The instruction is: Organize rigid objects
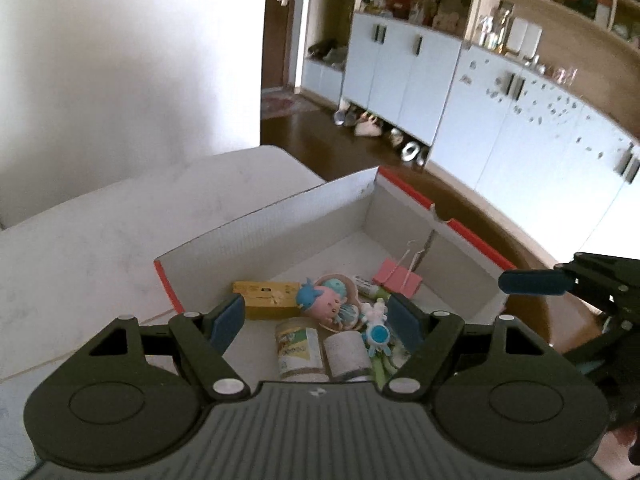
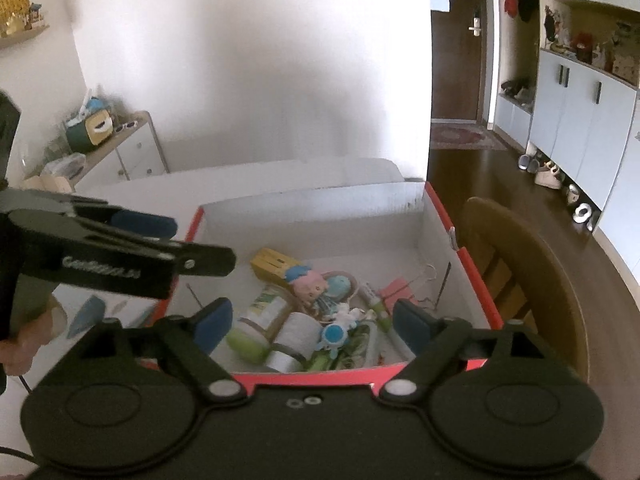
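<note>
An open cardboard box with a red rim sits on the white table and holds the rigid objects. Inside lie a yellow box, a pink-and-blue doll toy, a green-labelled can, a white roll, a blue-white toy and a pink binder clip. My left gripper hovers open over the near end of the box, empty. My right gripper is also open and empty above the box's front rim. The left gripper crosses the right wrist view at left.
A wooden chair stands right of the box. The white table stretches left of it. Pale blue cabinets with shoes beneath line the far wall, and a low dresser stands at the back left. A hand grips the left tool.
</note>
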### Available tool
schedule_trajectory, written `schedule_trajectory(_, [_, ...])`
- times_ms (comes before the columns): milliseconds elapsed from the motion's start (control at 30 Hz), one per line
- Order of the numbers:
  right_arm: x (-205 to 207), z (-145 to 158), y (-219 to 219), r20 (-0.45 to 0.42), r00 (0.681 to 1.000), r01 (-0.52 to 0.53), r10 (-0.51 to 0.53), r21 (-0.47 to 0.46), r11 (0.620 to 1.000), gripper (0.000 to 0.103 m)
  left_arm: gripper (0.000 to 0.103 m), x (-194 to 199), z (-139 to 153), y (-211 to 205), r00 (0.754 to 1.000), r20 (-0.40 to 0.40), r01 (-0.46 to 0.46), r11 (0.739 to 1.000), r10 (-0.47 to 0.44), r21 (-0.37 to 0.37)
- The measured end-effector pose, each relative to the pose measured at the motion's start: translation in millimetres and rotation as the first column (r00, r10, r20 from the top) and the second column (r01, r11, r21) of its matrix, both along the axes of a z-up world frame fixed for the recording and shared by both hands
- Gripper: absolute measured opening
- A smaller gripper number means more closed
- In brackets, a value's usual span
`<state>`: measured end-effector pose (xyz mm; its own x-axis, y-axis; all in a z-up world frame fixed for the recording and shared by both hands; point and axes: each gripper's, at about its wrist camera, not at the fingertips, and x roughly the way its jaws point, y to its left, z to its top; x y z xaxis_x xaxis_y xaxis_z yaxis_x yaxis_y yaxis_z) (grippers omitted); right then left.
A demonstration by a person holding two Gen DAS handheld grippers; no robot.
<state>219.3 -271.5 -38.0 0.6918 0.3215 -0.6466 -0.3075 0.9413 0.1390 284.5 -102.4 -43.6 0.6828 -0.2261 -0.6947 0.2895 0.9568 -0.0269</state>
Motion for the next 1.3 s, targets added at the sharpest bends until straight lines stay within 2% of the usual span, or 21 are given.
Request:
schedule_trajectory(100, [-9, 4, 5, 0.016, 1.000, 0.013, -0.013, 0.022, 1.000, 0.090, 0.082, -15, 5, 10, 1.000, 0.023, 0.009, 1.000, -0.008, -0.021])
schedule_trajectory(167, [-15, 7, 8, 0.025, 0.999, 0.022, -0.022, 0.029, 0.999, 0.096, 0.082, -24, 7, 18, 0.999, 0.026, 0.019, 0.999, -0.018, -0.038])
schedule_trajectory(267, [-26, 12, 13, 0.059, 0.997, 0.037, -0.039, 0.046, 0.998, 0.098, 0.083, -37, 10, 28, 0.999, 0.041, 0.027, 0.999, -0.026, -0.046])
schedule_trajectory(400, [-42, 22, 18, 0.106, 0.992, 0.054, -0.060, 0.065, 0.996, 0.103, 0.089, -54, 15, 39, 0.998, 0.062, 0.033, 0.998, -0.030, -0.056])
schedule_trajectory(467, [-49, 26, 20, 0.127, 0.989, 0.066, -0.075, 0.079, 0.995, 0.103, 0.089, -61, 16, 44, 0.997, 0.074, 0.039, 0.997, -0.034, -0.061])
schedule_trajectory(567, [-59, 30, 24, 0.132, 0.987, 0.081, -0.094, 0.104, 0.991, 0.103, 0.098, -72, 16, 51, 0.996, 0.083, 0.041, 0.996, -0.035, -0.073])
schedule_trajectory(767, [-77, 33, 33, 0.142, 0.980, 0.125, -0.142, 0.125, 0.984, 0.103, 0.100, -96, 21, 59, 0.992, 0.113, 0.063, 0.995, -0.054, -0.079])
schedule_trajectory(1000, [-95, 34, 43, 0.147, 0.975, 0.144, -0.167, 0.151, 0.978, 0.103, 0.102, -122, 26, 61, 0.983, 0.169, 0.077, 0.996, -0.069, -0.042])
schedule_trajectory(1133, [-103, 34, 46, 0.141, 0.972, 0.164, -0.188, 0.165, 0.972, 0.103, 0.103, -130, 31, 66, 0.983, 0.169, 0.090, 0.994, -0.079, -0.063])
schedule_trajectory(1300, [-112, 35, 46, 0.140, 0.966, 0.189, -0.216, 0.185, 0.964, 0.103, 0.103, -139, 33, 68, 0.977, 0.194, 0.100, 0.994, -0.091, -0.038])
